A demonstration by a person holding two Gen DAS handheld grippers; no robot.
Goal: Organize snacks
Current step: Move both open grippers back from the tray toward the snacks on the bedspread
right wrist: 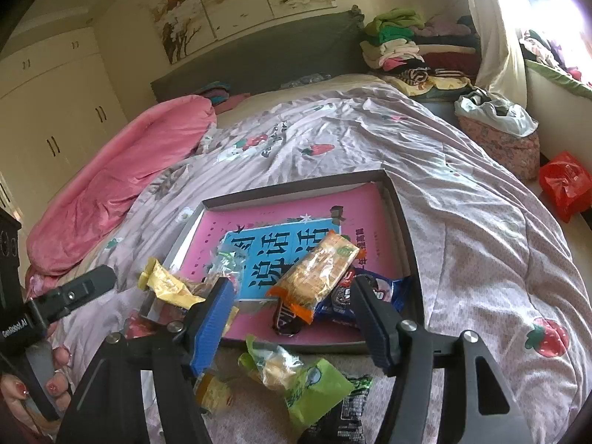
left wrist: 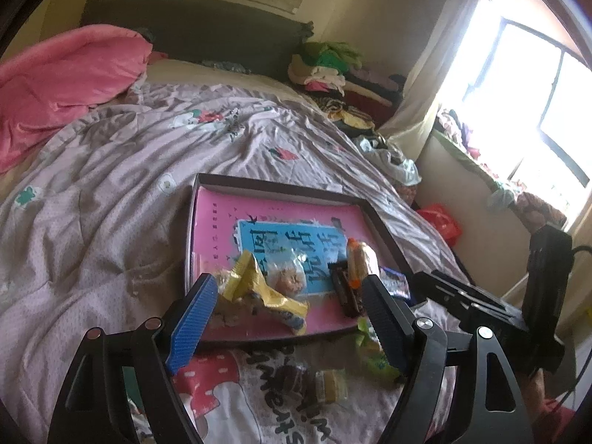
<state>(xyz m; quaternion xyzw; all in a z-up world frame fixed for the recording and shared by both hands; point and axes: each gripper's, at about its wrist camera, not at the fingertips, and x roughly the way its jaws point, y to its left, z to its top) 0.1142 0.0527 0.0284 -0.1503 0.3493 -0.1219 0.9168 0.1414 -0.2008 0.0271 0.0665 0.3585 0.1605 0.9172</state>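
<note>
So the snacks are split right now: a bunch already sit in the box on the bed, namely the orange pack, the blue cookie pack, a dark bar and the yellow pack near the box's front-left corner, while the green pack, a black pack and a small yellow one lie loose on the quilt just in front of the box. The left gripper has its jaws wide open with nothing pinched; the yellow pack just shows between them. The right gripper is about half open and empty too, hanging over the front edge of the box with the orange pack beyond its tips. What could go wrong, I think: the quilt is soft and lumpy, so pushing down on the green pack may just sink it into the fabric and the jaws grab cloth instead. The wrappers look crinkly and slick, so a shallow pinch on a corner could slip. And the two grippers are close together, so reaching for the same spot could knock them, or nudge the box and shift the pile.
</note>
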